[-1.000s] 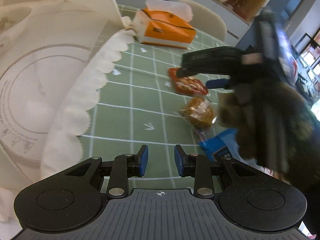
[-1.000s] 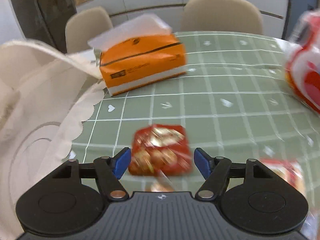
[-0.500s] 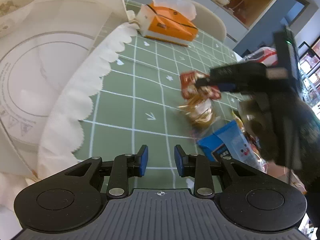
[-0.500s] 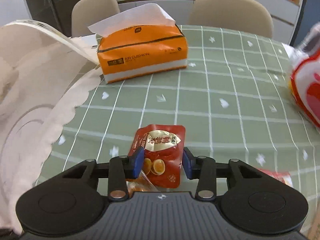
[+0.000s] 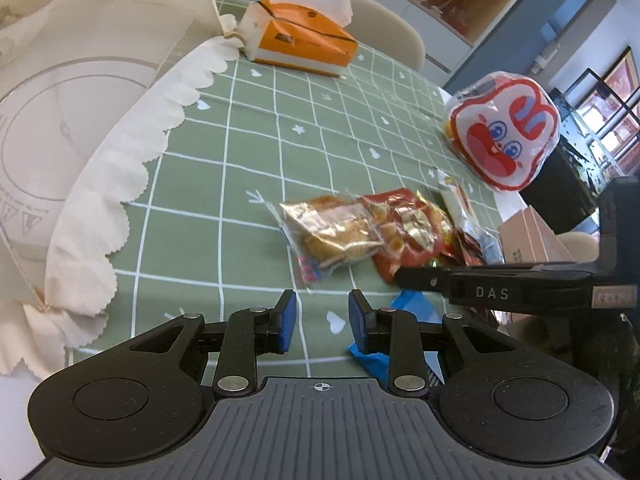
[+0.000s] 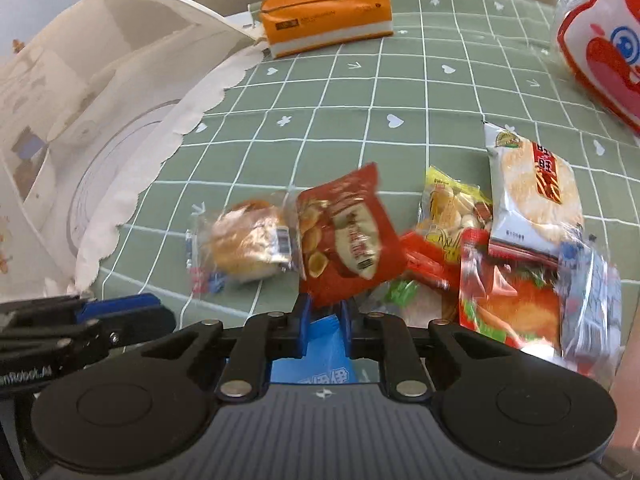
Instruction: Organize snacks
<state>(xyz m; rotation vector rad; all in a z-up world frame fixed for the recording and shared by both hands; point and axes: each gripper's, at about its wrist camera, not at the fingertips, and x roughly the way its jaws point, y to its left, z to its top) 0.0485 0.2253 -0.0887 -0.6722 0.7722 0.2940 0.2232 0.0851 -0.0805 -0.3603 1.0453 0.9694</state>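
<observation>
**Right fingers clamped on the red egg packet**

Your right gripper (image 6: 323, 316) has just been closing, and its blue fingers (image 6: 301, 322) now pinch the lower edge of the red snack packet (image 6: 350, 236), which stands tilted up out of the grip over the green checked table (image 6: 420, 92). Just to the packet's left lies a wrapped bun (image 6: 248, 240), touching or very nearly touching it (the blur makes that hard to judge). To the right sits the rest of the snack heap: a yellow packet (image 6: 452, 204), a white rice-cracker pack (image 6: 532, 196) and a clear burger-print bag (image 6: 512, 304). A blue packet (image 6: 320, 360) lies under your right fingers.

Your left gripper (image 5: 318, 322) hangs above bare tablecloth near the bun, its fingers (image 5: 287, 320) partly open with nothing between them.

Far across the table rests an orange tissue box (image 6: 324, 20); at the far right, a red-and-white cartoon bag (image 6: 600, 40). At the left stands a white cardboard box with a scalloped paper liner (image 6: 160, 128)
</observation>
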